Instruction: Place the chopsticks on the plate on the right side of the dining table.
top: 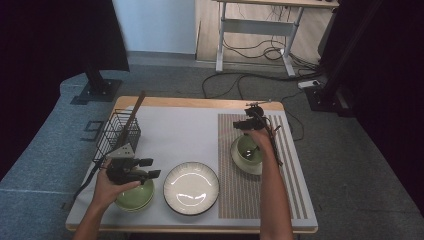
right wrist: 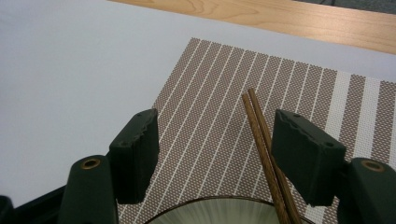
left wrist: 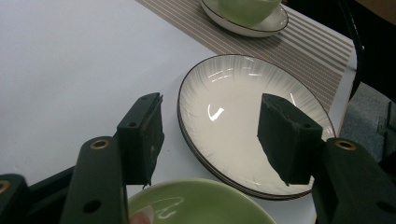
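Chopsticks (right wrist: 264, 149), a brown wooden pair, lie side by side on the striped placemat (right wrist: 210, 107), their near ends reaching over the rim of the white plate (right wrist: 215, 210) under my green bowl (top: 248, 148). My right claw (right wrist: 215, 158) hangs just above them with its jaws apart; the pair sits close to one jaw, and neither pad presses on it. My left claw (left wrist: 210, 140) stands wide and holds nothing, hovering over the tabletop (left wrist: 70, 70) between a second green bowl (left wrist: 201, 203) and the ribbed white plate (left wrist: 233, 121) at the middle
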Available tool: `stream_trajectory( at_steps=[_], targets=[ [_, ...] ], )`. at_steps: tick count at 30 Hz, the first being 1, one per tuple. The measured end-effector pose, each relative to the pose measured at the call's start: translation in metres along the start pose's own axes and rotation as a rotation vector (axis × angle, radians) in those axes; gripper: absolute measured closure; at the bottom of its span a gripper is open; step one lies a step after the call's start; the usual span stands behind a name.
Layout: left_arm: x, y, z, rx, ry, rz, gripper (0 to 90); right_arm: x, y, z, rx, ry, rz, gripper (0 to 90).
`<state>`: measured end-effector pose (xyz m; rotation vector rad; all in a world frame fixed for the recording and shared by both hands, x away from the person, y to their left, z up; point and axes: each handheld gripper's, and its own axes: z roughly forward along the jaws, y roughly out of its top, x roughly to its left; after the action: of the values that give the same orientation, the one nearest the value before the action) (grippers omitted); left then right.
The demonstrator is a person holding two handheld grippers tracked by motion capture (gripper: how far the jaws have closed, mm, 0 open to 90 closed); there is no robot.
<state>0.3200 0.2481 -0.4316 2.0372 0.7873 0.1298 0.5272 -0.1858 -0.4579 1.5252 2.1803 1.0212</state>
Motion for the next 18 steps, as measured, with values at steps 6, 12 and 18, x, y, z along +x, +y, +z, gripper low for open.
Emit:
stream_trajectory(
  at_steps=[6,12,18],
  targets=[
    [0.000,0.000,-0.001,0.001,0.007,0.004,40.7,-0.002,0.007,0.003,0.014,0.003,0.014,31.0],
    [0.000,0.000,0.000,0.004,0.014,0.003,40.7,0.000,0.010,0.009,0.020,-0.006,0.003,31.5],
    [0.000,0.000,0.001,0.006,0.013,0.004,40.8,0.000,0.008,0.013,0.038,-0.018,0.013,32.1]
  ],
)
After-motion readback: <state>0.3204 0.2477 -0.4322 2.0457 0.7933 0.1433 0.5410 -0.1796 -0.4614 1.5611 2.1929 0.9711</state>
